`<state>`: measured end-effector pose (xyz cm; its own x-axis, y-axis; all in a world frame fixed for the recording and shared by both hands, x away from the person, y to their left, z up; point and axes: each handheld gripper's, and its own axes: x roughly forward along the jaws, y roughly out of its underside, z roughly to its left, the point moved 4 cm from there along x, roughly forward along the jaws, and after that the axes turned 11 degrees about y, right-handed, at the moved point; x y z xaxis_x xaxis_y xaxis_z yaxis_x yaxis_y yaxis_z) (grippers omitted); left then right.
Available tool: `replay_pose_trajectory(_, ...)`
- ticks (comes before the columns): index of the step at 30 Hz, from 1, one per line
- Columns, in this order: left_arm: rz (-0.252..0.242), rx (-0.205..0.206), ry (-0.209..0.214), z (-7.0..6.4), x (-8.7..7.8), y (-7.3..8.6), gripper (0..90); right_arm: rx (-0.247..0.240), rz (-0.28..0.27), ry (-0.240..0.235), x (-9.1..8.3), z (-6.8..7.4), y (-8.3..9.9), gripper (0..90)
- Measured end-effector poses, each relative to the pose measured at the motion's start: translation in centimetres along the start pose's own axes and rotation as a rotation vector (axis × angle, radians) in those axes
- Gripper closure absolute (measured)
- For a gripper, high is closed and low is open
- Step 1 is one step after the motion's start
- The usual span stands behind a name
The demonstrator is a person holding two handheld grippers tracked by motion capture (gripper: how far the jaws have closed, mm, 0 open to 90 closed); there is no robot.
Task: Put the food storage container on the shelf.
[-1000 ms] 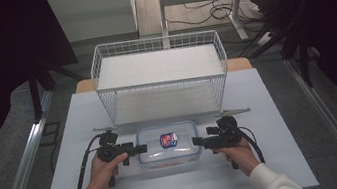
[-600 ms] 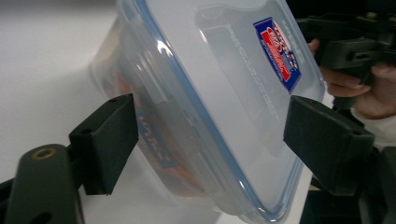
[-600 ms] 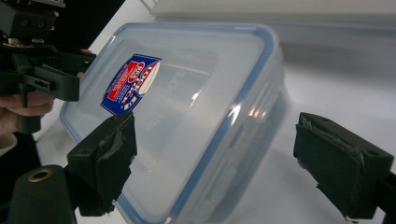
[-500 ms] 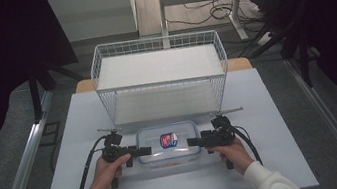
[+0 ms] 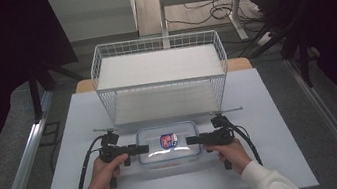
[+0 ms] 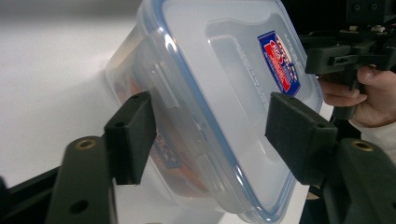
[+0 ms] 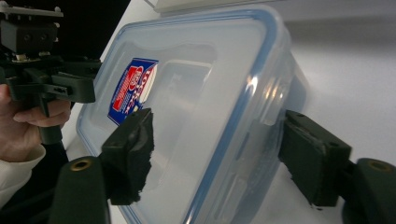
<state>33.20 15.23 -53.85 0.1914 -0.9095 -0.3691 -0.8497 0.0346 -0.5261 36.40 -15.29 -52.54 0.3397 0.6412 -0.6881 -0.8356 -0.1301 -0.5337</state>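
A clear plastic box [image 5: 167, 150] with a blue-rimmed lid and a red-and-blue label [image 5: 168, 140] lies flat on the white table [image 5: 277, 159], near its front. My left gripper [image 5: 142, 149] stands open at the box's left end, and my right gripper [image 5: 192, 140] stands open at its right end. In the left gripper view the box [image 6: 219, 70] reaches between the spread jaws of the left gripper [image 6: 210, 135], one above the lid and one by the side latch. The right gripper [image 7: 215, 158] straddles the box [image 7: 210, 93] likewise. Something orange shows through the wall.
A white wire rack [image 5: 161, 75] with two shelves stands just behind the box, its front close to both grippers. Black cables trail from each gripper toward the table's front. Bare table lies left, right and in front of the box.
Both grippers have slid inward toward the box, from beside its ends to over its end edges. The box has stayed in place.
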Motion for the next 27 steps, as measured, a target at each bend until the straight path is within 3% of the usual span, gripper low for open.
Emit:
replay_pose_trajectory(8, -0.040, 0.009, 0.007, -1.0, -0.9, 0.6, 45.8, -0.004, -0.023, 0.007, -1.3, 0.6, 0.4, 38.7)
replay_pose_trajectory(17, -0.045, 0.038, -0.010, -2.1, -1.3, 1.2, 49.0, -0.016, -0.051, 0.009, -2.4, 1.3, 1.2, 42.8)
replay_pose_trajectory(27, -0.045, 0.046, -0.004, -2.4, -1.4, 1.2, 50.2, -0.009, -0.068, 0.015, -2.8, 1.5, 1.3, 43.8)
